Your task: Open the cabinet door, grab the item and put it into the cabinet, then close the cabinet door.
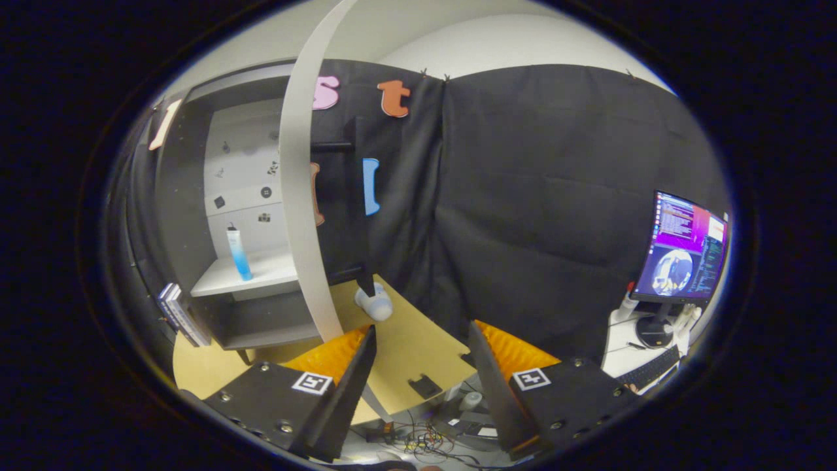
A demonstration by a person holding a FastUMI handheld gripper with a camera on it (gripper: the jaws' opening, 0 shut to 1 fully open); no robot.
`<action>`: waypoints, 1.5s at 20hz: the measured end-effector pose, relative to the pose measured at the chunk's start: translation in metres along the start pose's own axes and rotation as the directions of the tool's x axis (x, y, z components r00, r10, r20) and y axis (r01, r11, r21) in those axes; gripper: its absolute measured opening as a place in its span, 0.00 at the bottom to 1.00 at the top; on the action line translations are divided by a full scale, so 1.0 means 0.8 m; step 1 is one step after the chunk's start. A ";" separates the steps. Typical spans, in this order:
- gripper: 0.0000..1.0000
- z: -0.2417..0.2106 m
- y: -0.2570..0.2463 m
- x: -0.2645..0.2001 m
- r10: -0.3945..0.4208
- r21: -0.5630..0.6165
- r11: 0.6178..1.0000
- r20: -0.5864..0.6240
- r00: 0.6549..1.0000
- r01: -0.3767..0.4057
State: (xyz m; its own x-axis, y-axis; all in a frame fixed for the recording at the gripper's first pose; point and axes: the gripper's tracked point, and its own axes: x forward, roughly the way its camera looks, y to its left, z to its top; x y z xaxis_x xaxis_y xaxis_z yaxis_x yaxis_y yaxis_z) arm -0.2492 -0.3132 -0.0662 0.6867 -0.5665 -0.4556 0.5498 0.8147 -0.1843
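Observation:
The grey cabinet stands on the table beyond my left finger. Its door is swung wide open and I see it edge-on, pale edge toward me, with a dark handle bar on the face to the right. A slim blue-and-white tube stands upright on the cabinet's white shelf. My gripper is open, back from the cabinet and to the right of the door's lower end. Nothing is between its fingers.
A white rounded object sits on the tan table at the foot of the door. A small black piece lies near the table's edge. Books lean at the cabinet's left. A monitor and a keyboard stand far right.

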 end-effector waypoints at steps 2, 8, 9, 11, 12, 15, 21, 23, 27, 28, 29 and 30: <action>0.84 -0.002 0.012 -0.004 0.045 -0.005 0.999 -0.004 0.999 -0.045; 0.84 -0.017 0.079 -0.024 0.208 0.049 0.977 -0.034 0.978 -0.206; 0.84 -0.019 0.094 -0.027 0.234 0.061 0.971 -0.037 0.972 -0.231; 0.84 -0.018 0.118 -0.030 0.282 0.084 0.957 -0.034 0.959 -0.278; 0.84 -0.017 0.131 -0.030 0.305 0.088 0.949 -0.030 0.952 -0.301; 0.84 -0.011 0.168 -0.031 0.370 0.075 0.927 -0.026 0.929 -0.367; 0.84 -0.003 0.236 -0.038 0.502 0.036 0.865 -0.051 0.864 -0.500; 0.84 0.016 0.261 -0.045 0.557 0.043 0.830 -0.030 0.830 -0.556; 0.84 0.038 0.309 -0.047 0.643 0.054 0.765 -0.010 0.766 -0.641; 0.84 0.041 0.319 -0.043 0.651 0.056 0.758 -0.010 0.759 -0.649; 0.85 0.042 0.330 -0.038 0.665 0.060 0.746 -0.012 0.747 -0.663; 0.86 0.039 0.341 -0.038 0.679 0.066 0.733 -0.014 0.734 -0.677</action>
State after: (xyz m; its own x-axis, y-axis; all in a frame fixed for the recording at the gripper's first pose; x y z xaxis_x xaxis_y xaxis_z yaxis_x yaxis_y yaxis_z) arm -0.1053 -0.0779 -0.0751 0.8707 0.1391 -0.4717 -0.0304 0.9725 0.2308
